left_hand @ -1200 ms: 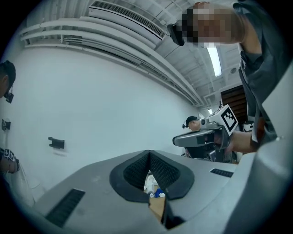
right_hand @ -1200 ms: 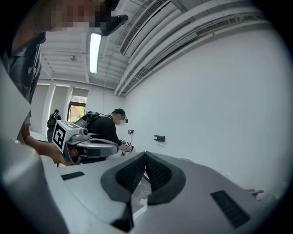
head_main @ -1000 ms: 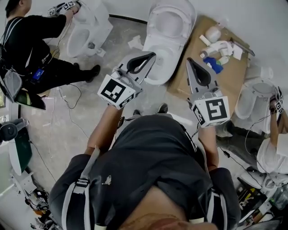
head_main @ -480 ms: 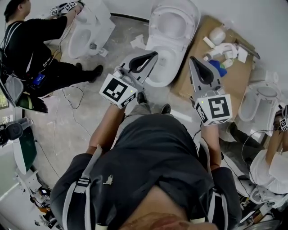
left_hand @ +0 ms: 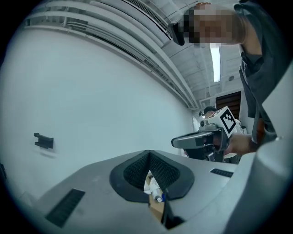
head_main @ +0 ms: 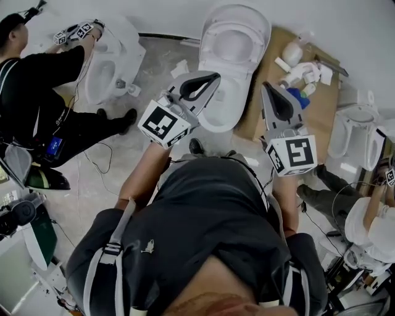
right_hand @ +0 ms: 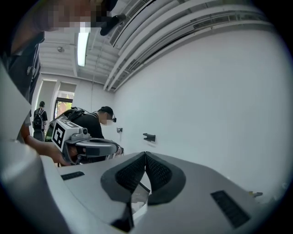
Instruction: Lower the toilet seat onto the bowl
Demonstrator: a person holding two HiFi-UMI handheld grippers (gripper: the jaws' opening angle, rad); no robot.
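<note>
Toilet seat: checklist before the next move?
1. Toilet seat up: ok, raised, not yet lowered.
2. Bowl rim clear: cannot tell, left tongs cover part.
3. Empty left tongs: ok, shut on nothing.
4. Empty right tongs: ok, shut on nothing.
5. Tongs on seat: not ok, neither touches it.
6. Cardboard clutter off bowl: ok, lies beside it.

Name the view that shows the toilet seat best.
Head view: it looks straight down on the raised seat and the bowl in full. The two gripper views face the white wall over their shut jaws; the seat is not in them.
</note>
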